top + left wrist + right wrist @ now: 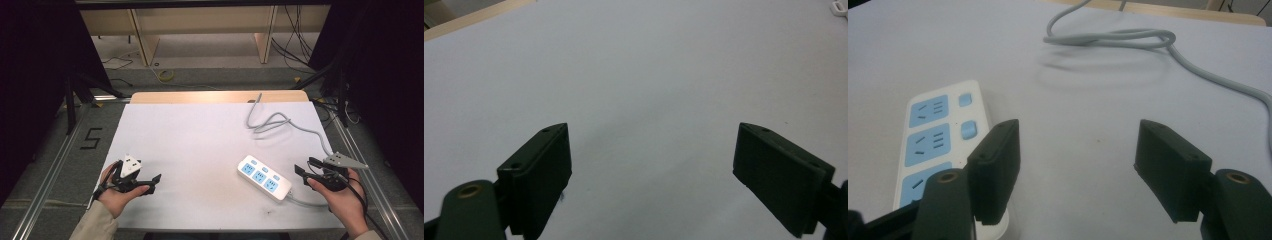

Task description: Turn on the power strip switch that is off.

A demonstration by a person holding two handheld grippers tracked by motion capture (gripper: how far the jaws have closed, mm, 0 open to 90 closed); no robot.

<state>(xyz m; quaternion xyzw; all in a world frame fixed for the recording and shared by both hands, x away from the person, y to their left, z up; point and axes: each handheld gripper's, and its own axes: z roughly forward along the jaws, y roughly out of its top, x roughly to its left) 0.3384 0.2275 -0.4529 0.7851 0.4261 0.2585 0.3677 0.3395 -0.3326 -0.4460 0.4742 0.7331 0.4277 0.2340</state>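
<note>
A white power strip (pixel 264 176) with blue sockets and blue switches lies on the white table sheet (pixel 200 145) at the front right; its grey cable (pixel 280 122) loops toward the back edge. My right gripper (pixel 306 167) hovers just right of the strip, jaws wide apart and empty. In the right gripper view the power strip (pixel 933 135) sits to the left of the left jaw, and the cable (pixel 1128 40) curls ahead; my right gripper (pixel 1078 165) frames bare sheet. My left gripper (pixel 150 183) rests at the front left, open, and in its own view my left gripper (pixel 651 175) holds nothing.
A wooden table edge (pixel 220 96) shows beyond the sheet. Metal rails (pixel 50 165) run along both sides of the table. Shelving legs and loose cables (pixel 295 45) stand on the floor behind. A corner of the strip (pixel 839 7) peeks in at the top right of the left gripper view.
</note>
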